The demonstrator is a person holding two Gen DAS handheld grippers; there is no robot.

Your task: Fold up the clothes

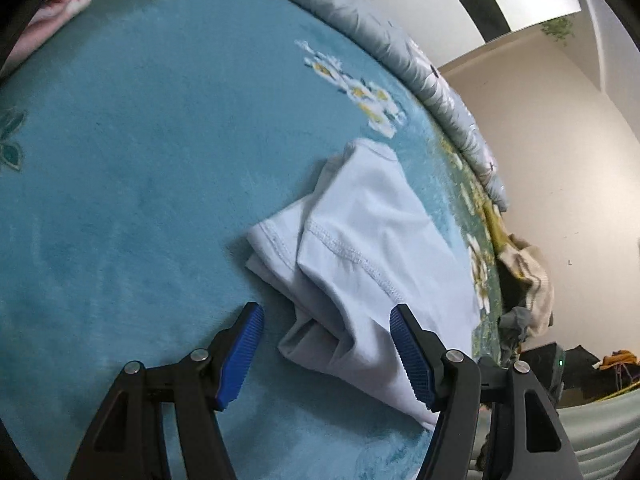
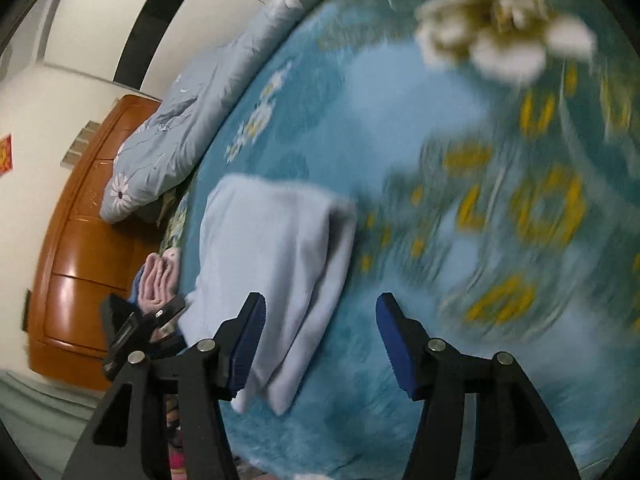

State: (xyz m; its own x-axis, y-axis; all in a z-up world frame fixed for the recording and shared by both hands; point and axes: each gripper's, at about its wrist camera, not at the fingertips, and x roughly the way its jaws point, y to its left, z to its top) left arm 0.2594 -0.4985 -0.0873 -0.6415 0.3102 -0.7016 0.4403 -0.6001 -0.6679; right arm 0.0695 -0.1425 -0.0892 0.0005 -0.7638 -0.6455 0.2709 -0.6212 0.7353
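My left tool [image 1: 326, 320] stands wide apart, its blue ribbed pads [image 1: 244, 354] clamping nothing. Between the two fingers lies the lower edge of the folded light blue garment [image 1: 368, 248], and the right-hand finger overlaps the cloth at about 4 o'clock; I cannot tell whether it presses on the fabric or hangs just above it. The left-hand finger sits over bare blue blanket [image 1: 132, 184], just beside the garment's crumpled corner. The garment lies folded in several layers on the bed, stitched hems showing, stretching from the centre of the left wrist view toward 5 o'clock.

My right tool [image 2: 318, 340] is likewise spread wide and grips nothing. Its left-hand finger overlaps the near edge of the same garment [image 2: 272, 264], which lies from the centre of that view down toward 7 o'clock; contact is unclear here too. The right-hand finger is over bare blanket [image 2: 360, 128]. The right side of this view is badly smeared, so the yellow and white flower print there is hard to read.

A grey-blue floral quilt [image 1: 400, 40] is bunched along the bed's far edge, at 1 o'clock in the left view. A pink cloth [image 2: 158, 280] sits at 9 o'clock in the right view, with a brown wooden cabinet [image 2: 80, 248] beyond it.
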